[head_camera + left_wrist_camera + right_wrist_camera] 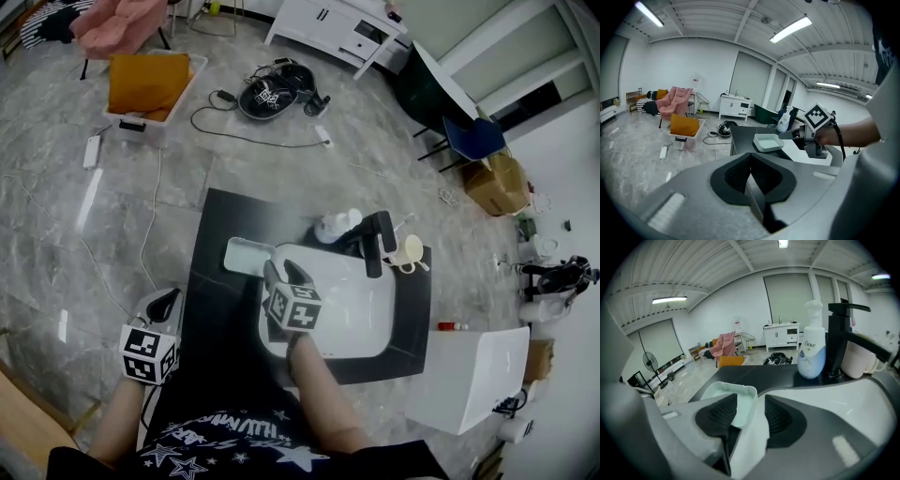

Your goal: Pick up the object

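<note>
A white rectangular tray [246, 255] lies on the black counter [214, 300], against the left rim of the white sink basin [370, 314]. My right gripper [272, 274] reaches over that rim to the tray's near end. In the right gripper view the tray's [723, 392] end wall stands between the pads and both touch it, so the right gripper [747, 420] is shut on it. My left gripper [167, 298] hangs off the counter's left side. Its jaws [751, 180] meet with nothing between them. From there the tray [768, 141] shows beside the right gripper [794, 134].
Behind the basin stand a black faucet [836, 333], a white soap bottle [811, 350] and a pale cup [860, 359]. A white box [473, 375] sits off the counter's right end. On the floor are an orange cushion in a bin [148, 82] and cables [253, 141].
</note>
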The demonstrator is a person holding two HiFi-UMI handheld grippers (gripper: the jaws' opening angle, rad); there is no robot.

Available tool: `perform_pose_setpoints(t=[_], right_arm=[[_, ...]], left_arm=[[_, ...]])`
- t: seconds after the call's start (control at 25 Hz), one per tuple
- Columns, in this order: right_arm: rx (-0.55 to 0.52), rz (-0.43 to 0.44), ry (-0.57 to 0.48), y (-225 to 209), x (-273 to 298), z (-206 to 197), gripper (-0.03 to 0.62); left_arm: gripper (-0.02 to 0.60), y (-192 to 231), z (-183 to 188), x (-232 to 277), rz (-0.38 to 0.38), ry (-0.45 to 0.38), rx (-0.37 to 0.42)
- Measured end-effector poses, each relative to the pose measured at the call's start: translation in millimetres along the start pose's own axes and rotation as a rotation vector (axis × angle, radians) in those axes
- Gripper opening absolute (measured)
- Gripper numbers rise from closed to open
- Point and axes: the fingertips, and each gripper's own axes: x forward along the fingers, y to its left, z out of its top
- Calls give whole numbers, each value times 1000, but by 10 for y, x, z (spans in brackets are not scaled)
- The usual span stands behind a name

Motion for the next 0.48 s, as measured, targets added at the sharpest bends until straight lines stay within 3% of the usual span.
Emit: perform_pose_setpoints(t=[0.48], right_arm=[[-48,-94,83,-80,234,-98,47]], left_arm=[[9,98,-11,125,-12,14,-13]])
